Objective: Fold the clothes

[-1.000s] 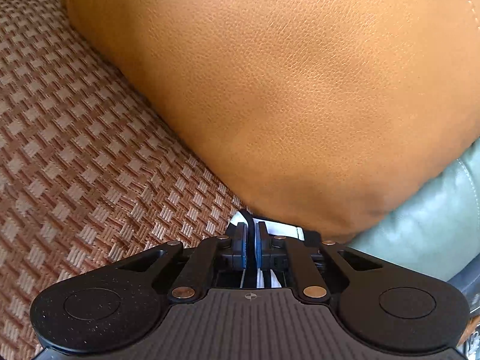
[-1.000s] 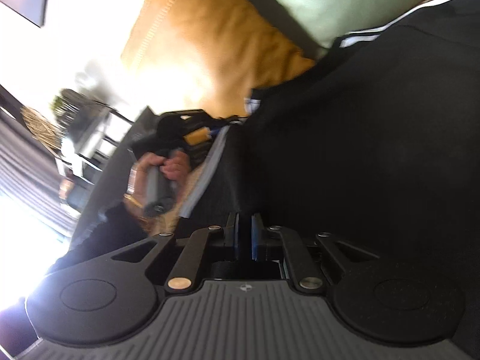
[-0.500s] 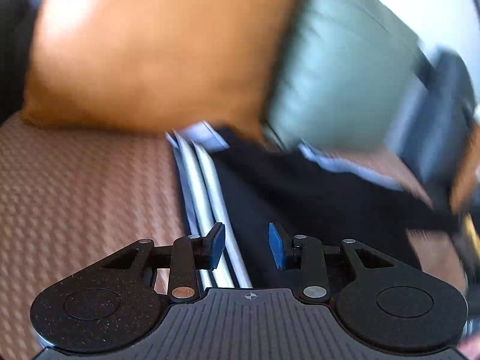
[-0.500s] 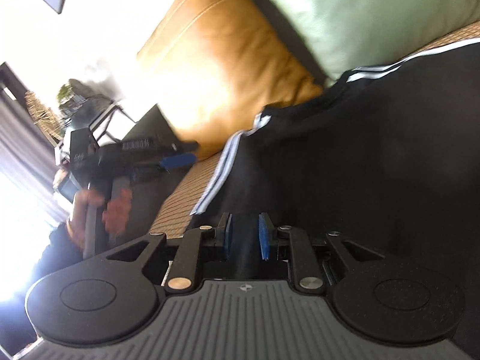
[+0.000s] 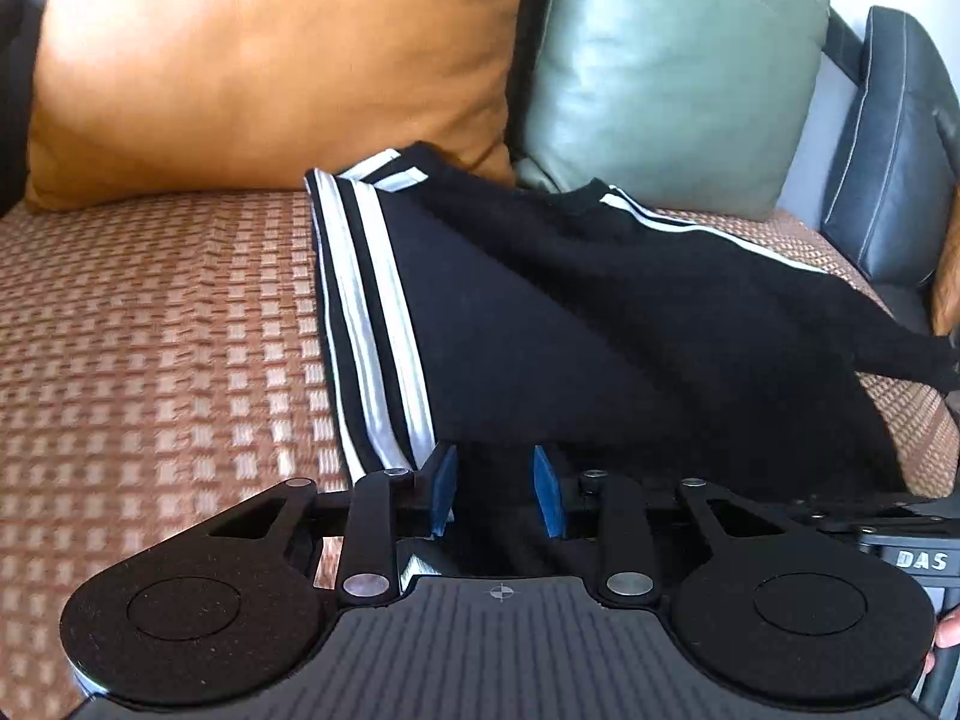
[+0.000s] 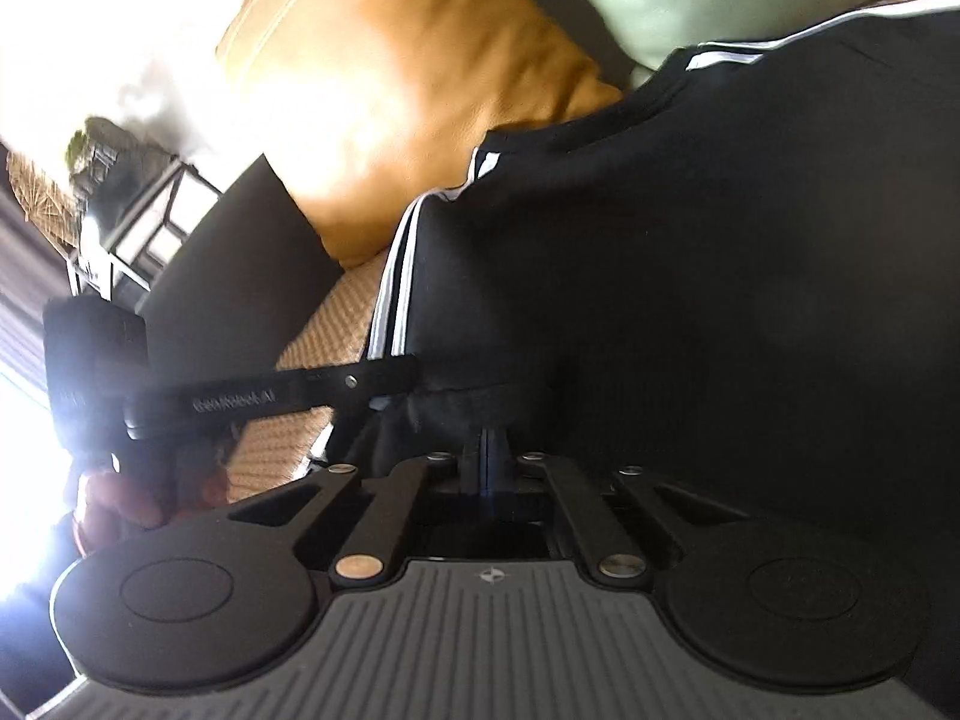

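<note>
A black garment with white stripes (image 5: 540, 330) lies on the woven seat mat, its left part folded over so a striped edge runs toward me. My left gripper (image 5: 495, 495) is open just above the garment's near hem, holding nothing. In the right wrist view the garment (image 6: 690, 270) fills the right side. My right gripper (image 6: 489, 462) is shut on the garment's black fabric at the near edge. The left gripper (image 6: 360, 384) shows there as a dark bar at the garment's striped corner.
An orange leather cushion (image 5: 270, 60) and a green cushion (image 5: 672, 72) lean at the back of the woven mat (image 5: 150, 360). A dark leather armrest (image 5: 894, 138) stands at the right. A side table with a plant (image 6: 108, 180) stands beyond the sofa.
My left gripper let go of the striped edge by the orange cushion, opened, and pulled back to the near hem. My right gripper opened briefly and is shut again on the black fabric.
</note>
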{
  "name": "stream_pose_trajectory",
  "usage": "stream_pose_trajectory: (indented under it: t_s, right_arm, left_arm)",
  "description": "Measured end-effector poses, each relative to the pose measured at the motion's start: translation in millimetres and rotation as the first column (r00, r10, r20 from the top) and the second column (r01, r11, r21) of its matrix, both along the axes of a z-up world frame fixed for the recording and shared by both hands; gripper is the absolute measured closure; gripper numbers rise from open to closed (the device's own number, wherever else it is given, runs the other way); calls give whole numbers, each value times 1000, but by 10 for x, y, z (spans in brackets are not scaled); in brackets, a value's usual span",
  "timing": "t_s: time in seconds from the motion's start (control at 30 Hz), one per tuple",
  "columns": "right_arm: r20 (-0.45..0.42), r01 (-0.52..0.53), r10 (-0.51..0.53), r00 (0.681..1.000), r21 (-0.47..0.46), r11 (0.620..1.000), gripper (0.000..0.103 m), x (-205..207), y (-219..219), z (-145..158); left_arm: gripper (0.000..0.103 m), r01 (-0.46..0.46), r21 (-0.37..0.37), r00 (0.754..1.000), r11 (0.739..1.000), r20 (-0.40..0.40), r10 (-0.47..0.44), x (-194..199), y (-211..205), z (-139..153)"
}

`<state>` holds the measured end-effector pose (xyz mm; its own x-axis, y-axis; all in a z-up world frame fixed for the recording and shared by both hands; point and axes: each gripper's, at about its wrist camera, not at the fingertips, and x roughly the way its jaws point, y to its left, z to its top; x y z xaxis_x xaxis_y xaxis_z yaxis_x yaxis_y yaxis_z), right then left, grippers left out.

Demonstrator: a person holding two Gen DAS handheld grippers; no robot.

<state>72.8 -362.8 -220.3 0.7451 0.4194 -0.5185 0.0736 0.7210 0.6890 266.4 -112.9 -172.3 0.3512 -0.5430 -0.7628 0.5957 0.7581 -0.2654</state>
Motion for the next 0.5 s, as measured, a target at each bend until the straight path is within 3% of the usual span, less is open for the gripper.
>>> stream_pose_trajectory:
  t_s: [0.03,0.1,0.17,0.3,0.5]
  right_arm:
    - [13,-8,8,1000,-5,1000,90,-89,26,69]
    - [39,-24,25,999,-17,1000,72,-266,77,208]
    - [43,-31,31,999,-1,1000,62,-466,107,289]
    - [-5,-39,40,999,67,997,60,-891,232,241]
    - [-57,-3,12,998,156,988,60,-1152,444,121]
  left_arm:
    - [56,2,-1,1000,1000,0,-2,-87,53,72]
    - [48,0,-11,1000,1000,9,0,-346,263,271]
    - [40,-11,-20,1000,1000,0,11,-681,494,392]
    - [36,-106,-39,992,994,-66,103,-1332,943,371]
    - [33,-176,-28,975,984,-145,170,-1910,1158,175]
